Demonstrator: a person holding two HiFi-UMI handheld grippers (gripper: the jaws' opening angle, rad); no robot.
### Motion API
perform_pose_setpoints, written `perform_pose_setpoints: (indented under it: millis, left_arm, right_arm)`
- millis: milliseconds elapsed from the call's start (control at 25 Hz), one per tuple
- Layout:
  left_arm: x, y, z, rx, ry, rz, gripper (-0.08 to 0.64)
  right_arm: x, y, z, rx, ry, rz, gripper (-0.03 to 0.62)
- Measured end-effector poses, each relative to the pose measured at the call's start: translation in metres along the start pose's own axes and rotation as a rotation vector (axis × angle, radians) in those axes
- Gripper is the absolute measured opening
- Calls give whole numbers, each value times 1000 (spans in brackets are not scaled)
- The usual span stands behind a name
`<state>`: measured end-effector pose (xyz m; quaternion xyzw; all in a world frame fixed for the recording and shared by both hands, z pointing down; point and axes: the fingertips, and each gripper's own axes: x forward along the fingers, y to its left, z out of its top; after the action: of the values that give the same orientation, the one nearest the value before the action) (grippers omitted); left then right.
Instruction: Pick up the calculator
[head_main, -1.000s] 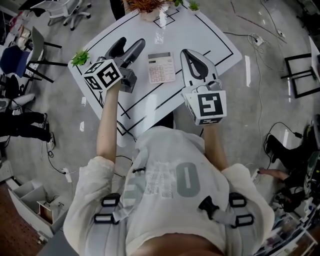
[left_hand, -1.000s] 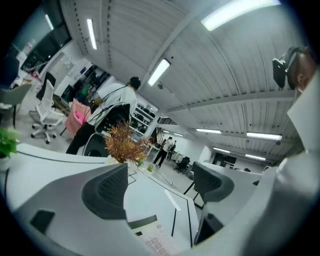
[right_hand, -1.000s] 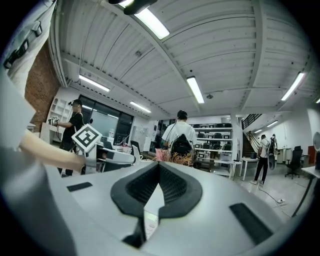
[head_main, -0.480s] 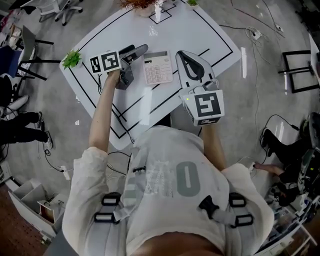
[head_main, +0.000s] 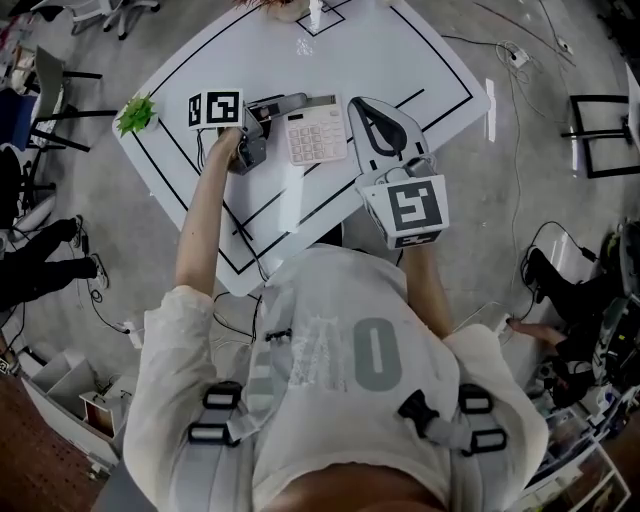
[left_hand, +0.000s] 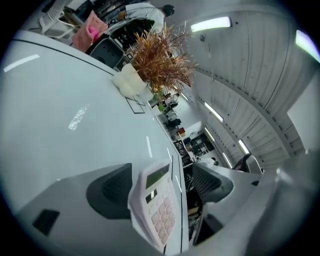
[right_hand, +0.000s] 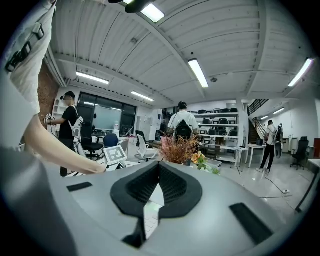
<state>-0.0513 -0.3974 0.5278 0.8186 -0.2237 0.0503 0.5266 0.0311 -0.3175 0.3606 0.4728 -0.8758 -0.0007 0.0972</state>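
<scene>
A white calculator (head_main: 318, 130) with pale pink keys lies on the white table (head_main: 400, 60). My left gripper (head_main: 298, 102) is rolled onto its side at the calculator's upper left edge. In the left gripper view the calculator (left_hand: 156, 205) stands tilted between the open jaws of the left gripper (left_hand: 160, 176). It rests against one dark pad (left_hand: 112, 190), with a gap to the other pad. My right gripper (head_main: 358, 106) hovers just right of the calculator, its jaws shut tip to tip with nothing held. The right gripper (right_hand: 159, 167) looks out level over the table.
A small green plant (head_main: 135, 113) sits at the table's left corner. A dried plant in a white pot (left_hand: 131, 80) stands at the far edge. Black lines mark the tabletop. Office chairs (head_main: 60, 90) stand at the left. People (right_hand: 182, 122) stand in the room beyond.
My left gripper has moved right to the calculator and rolled onto its side, so its jaws now straddle the calculator's edge. The right gripper has barely moved.
</scene>
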Motion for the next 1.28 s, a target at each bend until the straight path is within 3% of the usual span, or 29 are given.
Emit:
perform_pose_setpoints:
  millis: [120, 400, 680, 840, 1280]
  left_arm:
    - [6, -1, -10, 10, 59, -12, 371]
    - [14, 3, -13, 38, 110, 10, 314]
    - [26, 11, -23, 210, 219, 133, 135]
    - [33, 10, -25, 265, 244, 137, 130]
    - [40, -10, -22, 176, 154, 8, 64]
  right_arm:
    - [1, 1, -2, 6, 2, 0, 6]
    - [1, 1, -7, 9, 13, 5, 6]
    - [0, 3, -7, 2, 15, 11, 6]
    - [-1, 2, -10, 0, 19, 12, 5]
    - [-4, -2, -10, 2, 22, -4, 6]
